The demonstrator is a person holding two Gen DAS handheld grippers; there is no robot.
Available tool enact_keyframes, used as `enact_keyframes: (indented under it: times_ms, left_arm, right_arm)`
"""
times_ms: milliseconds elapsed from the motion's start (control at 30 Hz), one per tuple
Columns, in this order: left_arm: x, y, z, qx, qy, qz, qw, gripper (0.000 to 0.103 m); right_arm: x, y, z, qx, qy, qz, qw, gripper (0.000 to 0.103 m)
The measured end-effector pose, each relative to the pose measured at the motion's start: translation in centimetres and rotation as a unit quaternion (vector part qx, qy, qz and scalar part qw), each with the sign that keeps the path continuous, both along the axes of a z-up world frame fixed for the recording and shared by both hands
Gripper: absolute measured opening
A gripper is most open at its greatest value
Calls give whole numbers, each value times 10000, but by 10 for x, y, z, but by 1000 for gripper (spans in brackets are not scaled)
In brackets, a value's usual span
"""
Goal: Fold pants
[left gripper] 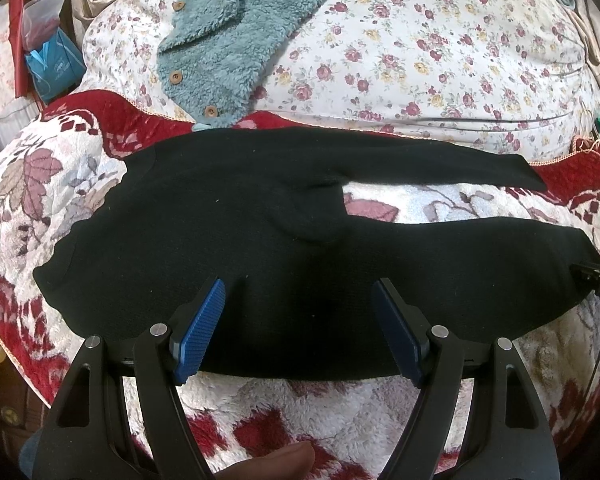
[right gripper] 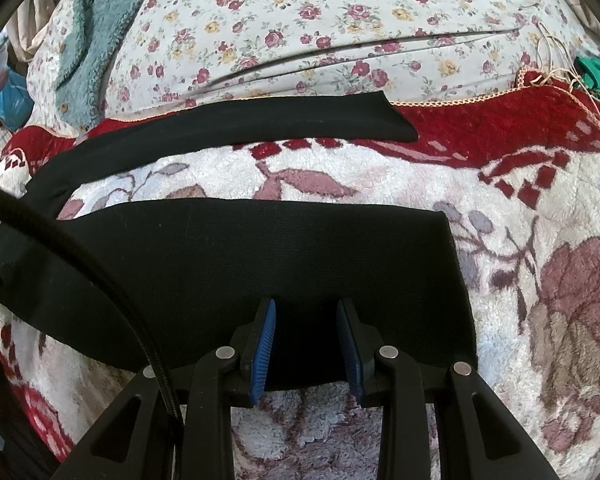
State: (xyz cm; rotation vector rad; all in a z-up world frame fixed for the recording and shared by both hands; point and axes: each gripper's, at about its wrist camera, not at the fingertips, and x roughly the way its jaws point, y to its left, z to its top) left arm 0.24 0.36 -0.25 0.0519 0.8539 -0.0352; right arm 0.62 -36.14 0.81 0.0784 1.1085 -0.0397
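Note:
Black pants point(left gripper: 228, 232) lie flat on a red and white floral blanket point(left gripper: 40, 184), waist at the left, legs spread apart toward the right. My left gripper point(left gripper: 298, 292) is open over the near edge of the seat and thigh, holding nothing. In the right wrist view the near leg point(right gripper: 260, 264) ends in a cuff at the right, and the far leg point(right gripper: 260, 124) lies beyond it. My right gripper point(right gripper: 306, 308) is open, its blue pads point(right gripper: 265, 344) straddling the near edge of the near leg close to the cuff.
A teal fleece garment point(left gripper: 228, 28) with wooden buttons lies on a flowered sheet point(left gripper: 420, 40) behind the pants. A blue bag point(left gripper: 52, 68) stands at far left. A black cable point(right gripper: 100, 272) crosses the left of the right wrist view. Green item point(right gripper: 596, 76) at far right.

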Motion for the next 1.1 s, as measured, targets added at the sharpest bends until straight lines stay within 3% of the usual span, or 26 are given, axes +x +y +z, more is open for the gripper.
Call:
enact_keyframes:
  times_ms: [1100]
  left_arm:
    - [1,0,-4,-92,117,68,9999,77]
  right_arm:
    - [0,3,0,-106,-66,7,9999,31]
